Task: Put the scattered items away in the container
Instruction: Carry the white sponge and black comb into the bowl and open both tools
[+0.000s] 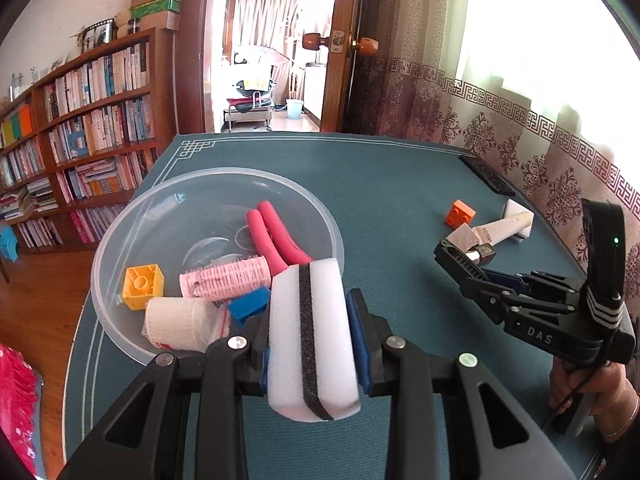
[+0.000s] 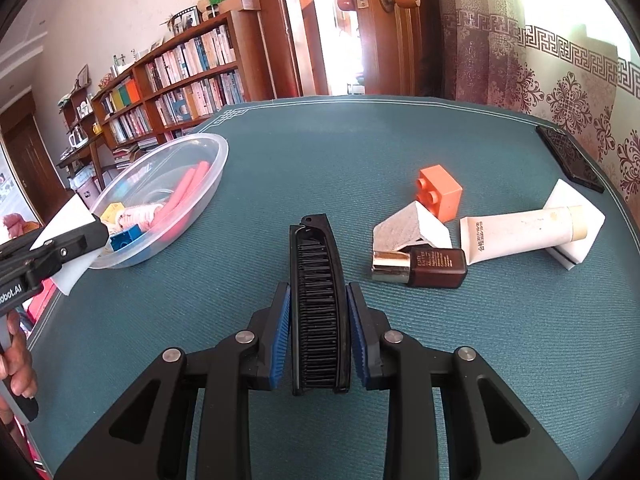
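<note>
White sponge [image 1: 312,340] pinched in left gripper [image 1: 314,316], right by bowl [image 1: 120,232] rim. Right gripper [image 2: 318,320] clamped round black comb [image 2: 318,300], bottle [image 2: 420,268] nearby.

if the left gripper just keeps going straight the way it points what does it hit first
Most likely the clear plastic bowl: the left gripper, shut on the white sponge with a black stripe, points at its near rim, by the blue block. Its height above the rim is unclear.

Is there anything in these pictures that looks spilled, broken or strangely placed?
Nothing looks spilled or broken. The cream tube lies propped on a white sponge rather than flat, and the brown bottle lies on its side.
</note>
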`<control>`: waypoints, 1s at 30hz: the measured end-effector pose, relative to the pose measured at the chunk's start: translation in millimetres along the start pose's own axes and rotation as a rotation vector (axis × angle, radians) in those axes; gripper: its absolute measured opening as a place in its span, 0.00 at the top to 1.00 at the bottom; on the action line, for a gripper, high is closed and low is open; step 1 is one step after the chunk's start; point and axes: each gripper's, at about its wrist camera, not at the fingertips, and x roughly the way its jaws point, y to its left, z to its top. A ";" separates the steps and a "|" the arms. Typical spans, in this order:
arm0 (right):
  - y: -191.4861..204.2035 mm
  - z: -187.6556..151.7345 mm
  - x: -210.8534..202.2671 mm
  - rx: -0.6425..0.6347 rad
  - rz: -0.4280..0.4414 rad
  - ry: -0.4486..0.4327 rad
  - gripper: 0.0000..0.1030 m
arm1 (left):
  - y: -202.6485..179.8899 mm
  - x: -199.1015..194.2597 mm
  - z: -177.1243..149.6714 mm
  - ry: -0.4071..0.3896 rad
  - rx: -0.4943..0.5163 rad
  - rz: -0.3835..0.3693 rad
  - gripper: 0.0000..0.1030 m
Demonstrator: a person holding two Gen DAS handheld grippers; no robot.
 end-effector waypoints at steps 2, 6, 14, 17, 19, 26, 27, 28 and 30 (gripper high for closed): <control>6.2 6.8 1.7 0.000 0.011 -0.007 0.71 | 13.3 0.4 9.2 -0.025 -0.034 0.030 0.67; 22.4 24.1 8.6 0.007 0.050 -0.017 0.71 | 42.9 9.0 24.8 -0.061 -0.099 0.134 0.67; 68.4 55.8 24.1 -0.019 0.116 -0.054 0.71 | 73.0 31.3 41.3 -0.074 -0.155 0.197 0.58; 83.8 64.6 34.9 -0.035 0.133 -0.055 0.71 | 77.9 32.8 40.1 -0.089 -0.179 0.190 0.16; 93.0 68.5 42.0 -0.045 0.141 -0.054 0.71 | 80.2 30.5 37.4 -0.105 -0.185 0.205 0.14; 117.1 75.5 64.8 -0.056 0.170 -0.039 0.71 | 92.4 24.4 31.3 -0.123 -0.213 0.244 0.14; 119.6 76.5 67.7 -0.053 0.174 -0.036 0.71 | 92.5 22.5 31.3 -0.129 -0.213 0.251 0.14; 121.4 77.7 70.7 -0.050 0.180 -0.032 0.70 | 92.6 20.5 31.1 -0.136 -0.211 0.258 0.14; 124.4 80.8 75.7 -0.041 0.195 -0.030 0.70 | 92.6 17.3 31.2 -0.148 -0.210 0.265 0.12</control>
